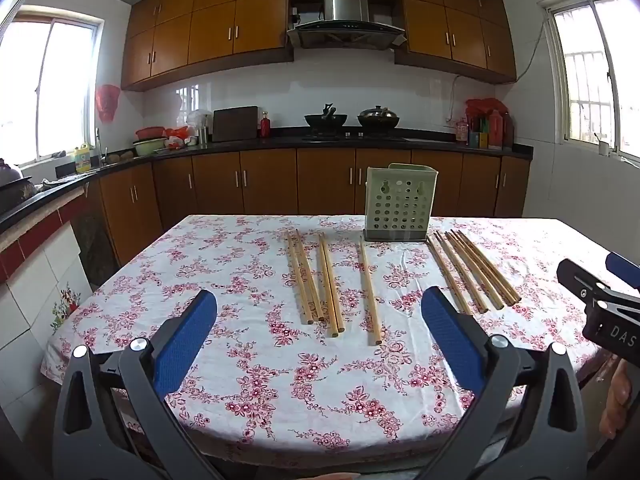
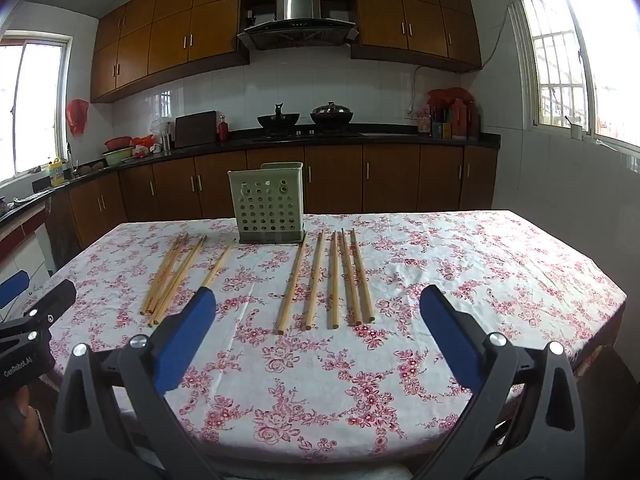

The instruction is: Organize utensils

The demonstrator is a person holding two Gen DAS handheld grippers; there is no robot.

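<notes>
A pale green perforated utensil holder (image 1: 400, 202) (image 2: 267, 204) stands upright at the far side of the table. Several wooden chopsticks lie flat in two groups: one group (image 1: 326, 284) (image 2: 176, 274) left of the holder, the other (image 1: 472, 270) (image 2: 332, 280) right of it. My left gripper (image 1: 320, 308) is open and empty, held above the near table edge, short of the left group. My right gripper (image 2: 318, 308) is open and empty, near the front edge, facing the right group. Each gripper shows at the other view's edge.
The table has a white cloth with red flowers (image 1: 280, 380) (image 2: 480, 280). Behind it run kitchen counters with brown cabinets (image 1: 320, 184), a stove with two pots (image 1: 352, 120), and windows on both sides. A tiled counter (image 1: 36, 240) stands left of the table.
</notes>
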